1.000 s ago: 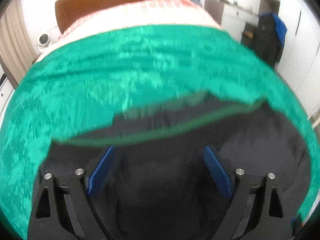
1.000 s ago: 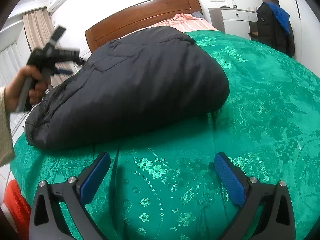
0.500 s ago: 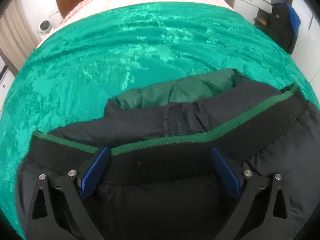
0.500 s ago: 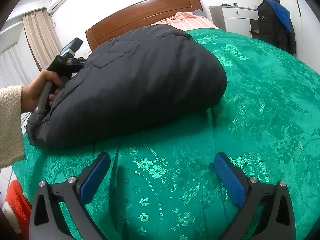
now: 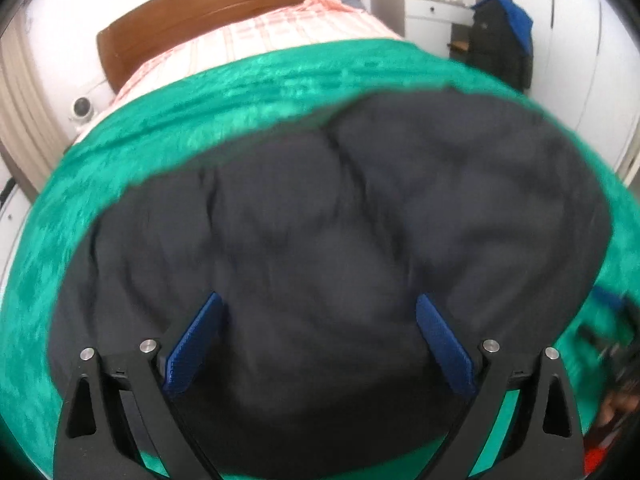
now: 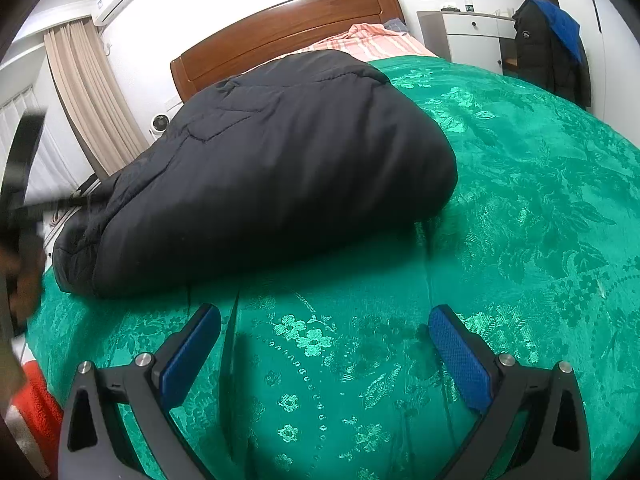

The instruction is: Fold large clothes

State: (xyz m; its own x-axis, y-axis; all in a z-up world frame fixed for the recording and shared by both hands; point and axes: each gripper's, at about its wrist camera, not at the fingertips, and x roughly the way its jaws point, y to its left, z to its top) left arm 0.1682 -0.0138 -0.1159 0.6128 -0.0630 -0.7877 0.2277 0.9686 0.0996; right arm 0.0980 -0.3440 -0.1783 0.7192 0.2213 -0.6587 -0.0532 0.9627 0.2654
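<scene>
A dark puffy jacket (image 6: 272, 168) lies folded in a thick bundle on the green patterned bedspread (image 6: 520, 200). In the left wrist view the jacket (image 5: 340, 240) fills the middle of the picture, blurred by motion. My left gripper (image 5: 320, 336) hangs open just above it, blue pads wide apart with nothing between them. My right gripper (image 6: 324, 344) is open too, low over bare bedspread to the right of the jacket, a short way from its near edge. A blurred hand with the left tool (image 6: 20, 208) shows at the jacket's left end.
A wooden headboard (image 6: 288, 20) and pink striped bedding (image 6: 368, 40) lie at the far end. A white cabinet (image 6: 472, 36) and a hanging dark coat with blue hood (image 6: 548, 48) stand at the right. Curtains (image 6: 88, 92) are at the left. Something red (image 6: 36, 400) lies below the bed's near left edge.
My left gripper has swung back from the jacket's green-trimmed hem, and its view now takes in the whole folded bundle. The right gripper has stayed put, open over the bedspread.
</scene>
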